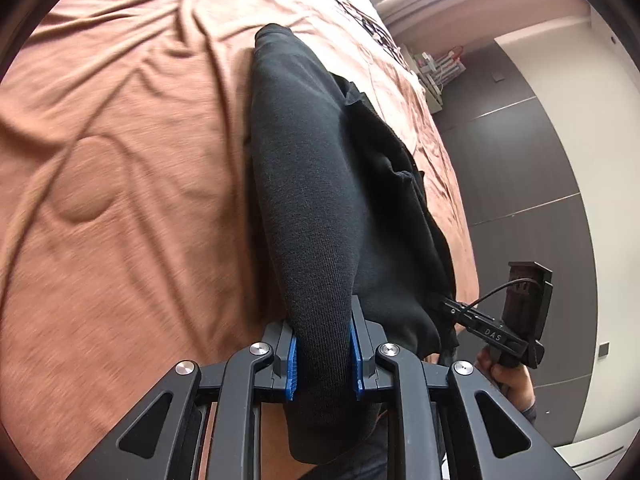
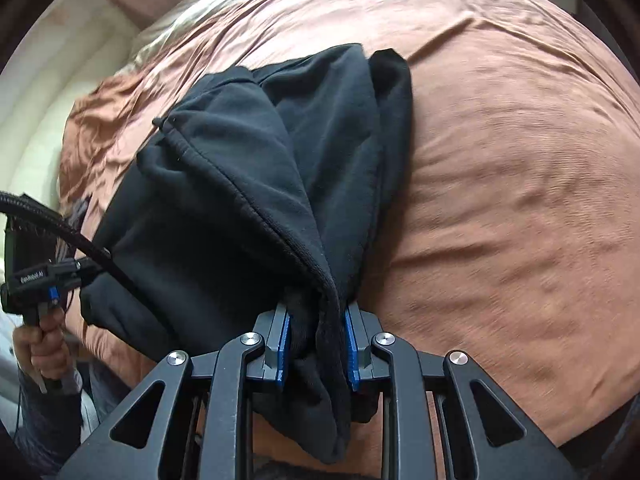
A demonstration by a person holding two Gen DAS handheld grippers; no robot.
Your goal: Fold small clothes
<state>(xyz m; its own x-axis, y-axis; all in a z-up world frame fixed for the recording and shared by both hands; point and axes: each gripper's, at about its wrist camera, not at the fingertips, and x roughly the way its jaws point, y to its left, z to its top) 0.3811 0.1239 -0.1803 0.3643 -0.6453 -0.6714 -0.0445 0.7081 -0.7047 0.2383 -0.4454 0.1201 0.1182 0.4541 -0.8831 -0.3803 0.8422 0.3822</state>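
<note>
A black garment [image 1: 320, 184] of sweatshirt cloth lies stretched over the brown bedsheet [image 1: 120, 160]. My left gripper [image 1: 325, 360] is shut on a ribbed edge of it, the cloth bunched between the blue pads [image 1: 292, 368]. In the right wrist view the same black garment [image 2: 240, 184] shows a stitched hem and folds. My right gripper [image 2: 317, 352] is shut on a thick bunch of that cloth. The other gripper [image 1: 516, 320] appears at the right of the left wrist view, held by a hand. The left one [image 2: 36, 280] shows at the left edge of the right wrist view.
The brown sheet [image 2: 500, 200] covers a bed and is wrinkled all over. Beyond the bed's edge is dark grey floor [image 1: 512, 152] and a white wall [image 1: 580, 100]. A small rack with items [image 1: 440, 68] stands on the floor far off.
</note>
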